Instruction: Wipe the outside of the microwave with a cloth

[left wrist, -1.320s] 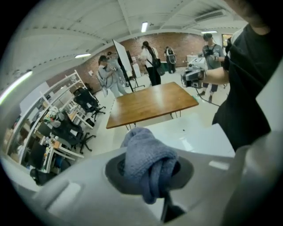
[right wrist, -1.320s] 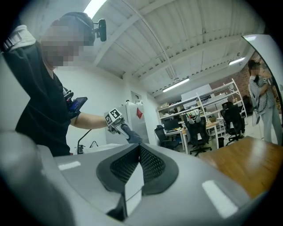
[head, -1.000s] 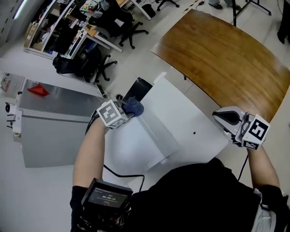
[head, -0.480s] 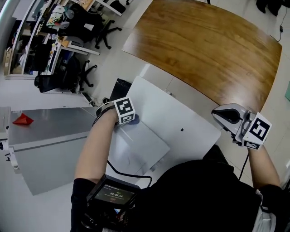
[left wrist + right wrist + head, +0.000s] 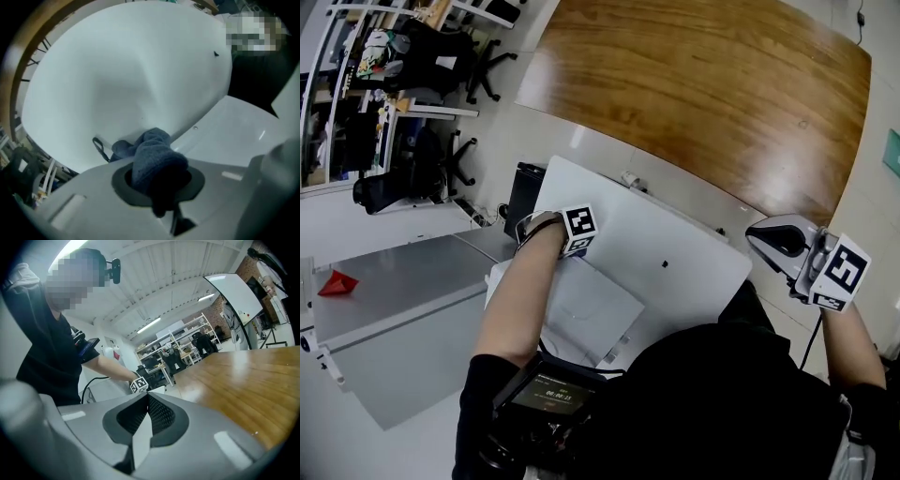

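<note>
We saw the white box-shaped microwave (image 5: 675, 239) from above, standing near the person, its top smooth and plain apart from one small dark dot. The left gripper (image 5: 157, 183) was at the microwave's left edge, its jaws clamped on a bunched dark blue terry cloth (image 5: 152, 152) whose loose end lay against the white panel beside a seam. The right gripper (image 5: 146, 401) hung well off to the right of the microwave, its ribbed jaws pressed together with nothing between them. Beyond the microwave stretched a large glossy brown wooden table (image 5: 703, 94), and to the left lay a grey metal cabinet top (image 5: 394, 300) with a small red object (image 5: 336, 283) on it. Black office chairs (image 5: 441, 66) and cluttered shelves filled the far left over a pale floor. A black device with a lit screen (image 5: 551, 392) sat low on the person's front; we could not read its small characters.
</note>
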